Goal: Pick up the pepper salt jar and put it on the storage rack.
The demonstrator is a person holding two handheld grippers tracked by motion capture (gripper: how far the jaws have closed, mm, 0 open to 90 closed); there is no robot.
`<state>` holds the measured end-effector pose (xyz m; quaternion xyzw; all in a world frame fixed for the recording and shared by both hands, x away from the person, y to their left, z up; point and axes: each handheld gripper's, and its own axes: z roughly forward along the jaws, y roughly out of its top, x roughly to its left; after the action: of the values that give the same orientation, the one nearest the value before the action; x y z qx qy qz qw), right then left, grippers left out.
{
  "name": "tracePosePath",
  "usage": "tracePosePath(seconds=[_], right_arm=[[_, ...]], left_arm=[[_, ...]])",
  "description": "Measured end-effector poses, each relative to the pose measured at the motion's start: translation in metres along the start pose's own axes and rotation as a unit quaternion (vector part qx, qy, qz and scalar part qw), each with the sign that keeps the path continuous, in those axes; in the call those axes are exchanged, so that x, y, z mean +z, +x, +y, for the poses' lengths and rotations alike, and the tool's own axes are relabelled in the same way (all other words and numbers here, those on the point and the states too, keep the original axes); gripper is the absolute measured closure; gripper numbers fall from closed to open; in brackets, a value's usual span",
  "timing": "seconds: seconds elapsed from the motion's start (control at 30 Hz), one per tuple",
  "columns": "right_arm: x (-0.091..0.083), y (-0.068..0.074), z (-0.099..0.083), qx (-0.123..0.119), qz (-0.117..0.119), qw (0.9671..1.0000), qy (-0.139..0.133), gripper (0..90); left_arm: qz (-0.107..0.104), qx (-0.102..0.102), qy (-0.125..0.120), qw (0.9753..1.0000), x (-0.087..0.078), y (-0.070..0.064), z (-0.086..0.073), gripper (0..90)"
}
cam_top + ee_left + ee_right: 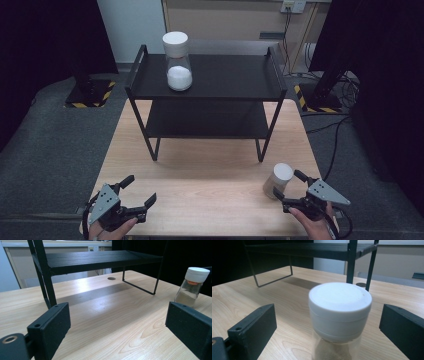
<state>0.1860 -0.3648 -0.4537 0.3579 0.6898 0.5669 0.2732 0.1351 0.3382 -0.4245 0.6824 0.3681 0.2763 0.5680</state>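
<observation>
Near the counter's (210, 175) right front corner, your right gripper (289, 189) holds its jaws spread around the white-capped spice jar (278, 180), not touching it. Your left gripper (138, 190) rests spread at the left front.

Left gripper (138, 189) sits at about 7 o'clock in the high view, held in the person's left hand (112, 226), jaws spread wide and pointing toward 2 o'clock with nothing between them. Right gripper (289, 185) sits at about 5 o'clock, held in the right hand (312, 222), jaws likewise parted and pointing toward 10 o'clock. Each carries a grey three-cornered plate on top, with a cable trailing from the rear.
</observation>
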Motion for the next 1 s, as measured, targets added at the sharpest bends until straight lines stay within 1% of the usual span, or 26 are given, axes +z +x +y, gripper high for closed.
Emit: tracePosePath(seconds=[0.07,0.17,0.3,0.43,0.53,0.7,0.8,0.93,1.0], right_arm=[[0.002,-0.002,-0.001,0.001,-0.003,1.0,0.001,2.7],[0.007,-0.005,-0.004,0.008,-0.004,1.0,-0.001,4.3],[0.014,-0.007,-0.004,0.002,0.002,1.0,0.0,7.9],[0.019,-0.007,-0.005,0.004,-0.001,1.0,-0.002,13.1],[0.021,-0.008,-0.007,0.008,-0.002,1.0,-0.004,16.7],[0.024,-0.008,-0.009,0.005,-0.005,1.0,-0.002,22.6],[0.024,-0.007,-0.011,0.007,-0.011,0.9999,-0.006,27.3],[0.024,-0.008,-0.012,0.009,-0.005,0.9999,-0.009,33.8],[0.024,-0.007,-0.011,0.008,-0.006,0.9999,-0.008,34.0]], left_arm=[[-0.001,0.0,0.002,1.0,0.001,0.0,0.0,4.5],[-0.001,0.001,0.003,1.0,0.001,-0.001,0.0,4.5],[0.001,0.002,0.003,1.0,-0.001,-0.001,0.0,4.5],[0.004,0.001,0.004,1.0,-0.003,-0.001,-0.001,4.5],[0.006,0.001,0.005,1.0,-0.004,0.0,-0.001,4.5],[0.009,0.0,0.007,0.9999,-0.005,0.001,-0.003,4.6],[0.009,-0.001,0.008,0.9999,-0.005,0.001,-0.003,4.7],[0.01,-0.001,0.01,0.9999,-0.005,0.002,-0.004,4.8],[0.01,-0.002,0.01,0.9999,-0.006,0.002,-0.004,4.8]])
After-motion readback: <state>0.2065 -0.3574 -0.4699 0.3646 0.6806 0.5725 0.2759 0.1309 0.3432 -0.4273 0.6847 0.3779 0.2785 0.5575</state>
